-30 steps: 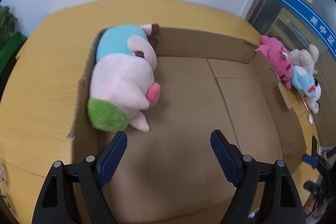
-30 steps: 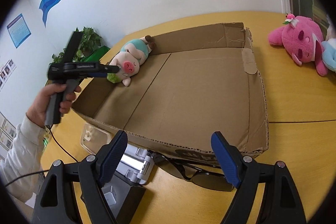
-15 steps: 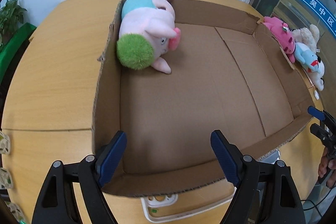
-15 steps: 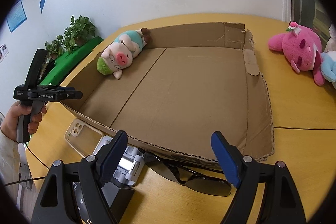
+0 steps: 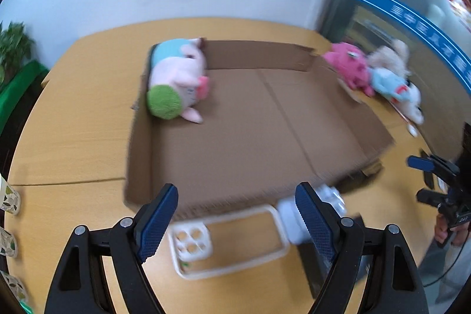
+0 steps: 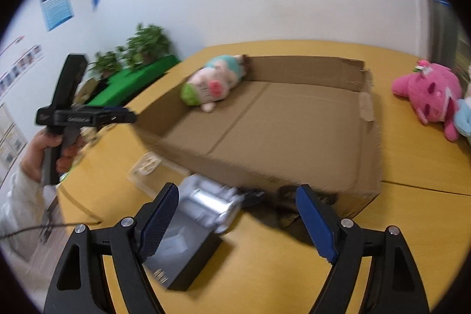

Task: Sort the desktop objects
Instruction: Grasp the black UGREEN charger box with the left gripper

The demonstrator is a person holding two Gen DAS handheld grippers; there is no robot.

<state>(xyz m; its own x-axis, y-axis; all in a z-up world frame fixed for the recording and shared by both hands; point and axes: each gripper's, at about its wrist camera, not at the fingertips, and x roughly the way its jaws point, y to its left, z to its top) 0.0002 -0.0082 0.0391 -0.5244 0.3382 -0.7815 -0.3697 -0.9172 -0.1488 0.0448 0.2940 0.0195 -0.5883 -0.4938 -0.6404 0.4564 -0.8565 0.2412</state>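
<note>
Cardboard forms the shallow box (image 5: 250, 131), lying flat as the likely sorting bin; the pig plush (image 5: 176, 84) lies in its 11 o'clock corner in the left wrist view, long axis running from teal back near the far wall to green cap nearest the camera, snout toward 3 o'clock. The left gripper (image 5: 235, 222) hovers wide and empty over a white phone case (image 5: 229, 243) at 6 o'clock, probably the next pick; the right gripper (image 6: 235, 221) gapes empty above a silver device (image 6: 209, 205) and black box (image 6: 182, 258); the pink plush (image 6: 429, 93) waits at 3 o'clock.
</note>
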